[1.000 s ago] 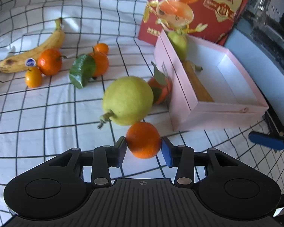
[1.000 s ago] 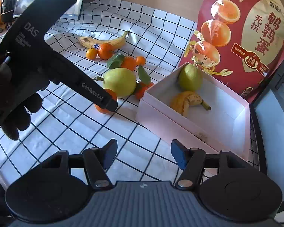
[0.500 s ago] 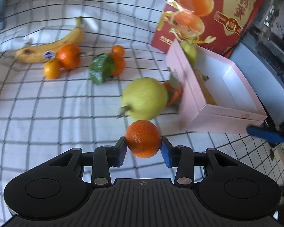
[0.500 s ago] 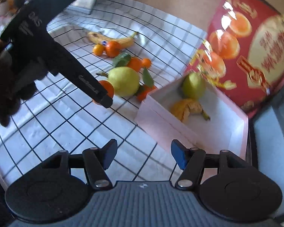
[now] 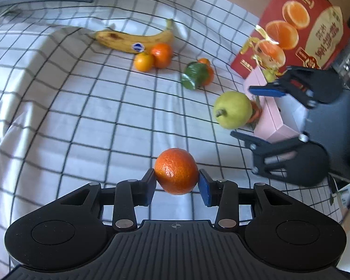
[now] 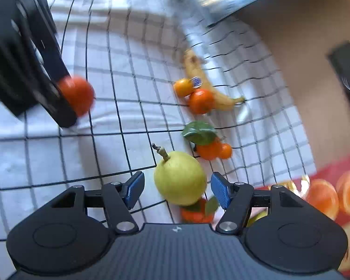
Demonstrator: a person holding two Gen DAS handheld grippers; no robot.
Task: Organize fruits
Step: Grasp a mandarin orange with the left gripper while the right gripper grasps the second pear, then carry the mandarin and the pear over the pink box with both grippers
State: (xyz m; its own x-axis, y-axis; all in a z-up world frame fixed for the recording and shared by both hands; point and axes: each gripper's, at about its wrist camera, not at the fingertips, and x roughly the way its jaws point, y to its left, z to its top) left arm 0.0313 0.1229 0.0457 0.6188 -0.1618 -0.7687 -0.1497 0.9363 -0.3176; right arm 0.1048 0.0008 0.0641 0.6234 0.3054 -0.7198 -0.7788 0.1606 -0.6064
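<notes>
Left gripper point(image 5: 176, 182) clamps a round orange mandarin point(image 5: 176, 170); right gripper point(image 6: 177, 190), jaws apart, straddles the yellow-green pear point(image 6: 180, 177) beside the pink cardboard box point(image 5: 271, 126); most fruit remains outside

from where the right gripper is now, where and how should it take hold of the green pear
Grip the pear across its wide round belly, one of the fingers on each flank, coming from above along the line the right gripper already points. It lies tipped with its stem toward the left gripper, so that narrow end likely offers poor purchase. A tangerine sits close behind, so stay off that side.
</notes>
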